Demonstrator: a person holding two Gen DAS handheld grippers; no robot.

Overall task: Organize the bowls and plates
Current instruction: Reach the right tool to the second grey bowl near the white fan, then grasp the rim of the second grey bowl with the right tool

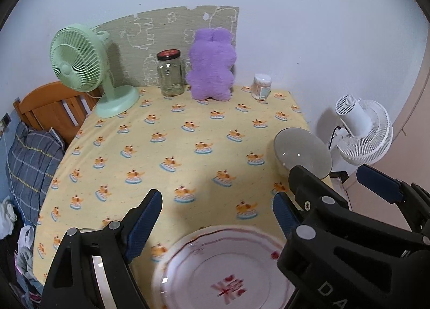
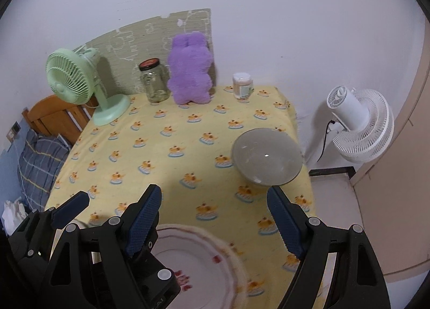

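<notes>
A white plate [image 1: 228, 268] with a red-lined rim and a flag motif lies at the near edge of the yellow-clothed table [image 1: 188, 131]. My left gripper [image 1: 216, 215] hovers just above and behind it, open, with nothing between its blue pads. A grey glass bowl [image 2: 267, 157] stands near the table's right edge. My right gripper [image 2: 215, 217] is open and empty, between the plate [image 2: 199, 260] and the bowl. The two grippers hang side by side, the right one's fingers [image 1: 379, 184] overlapping the bowl [image 1: 302, 151] in the left wrist view.
Along the back wall stand a green fan [image 1: 80, 67], a glass jar [image 1: 170, 72], a purple plush toy [image 1: 212, 64] and a small tub of cotton swabs [image 1: 262, 87]. A white fan [image 2: 357, 126] stands on the floor to the right. A wooden headboard [image 1: 51, 107] and pillow are on the left.
</notes>
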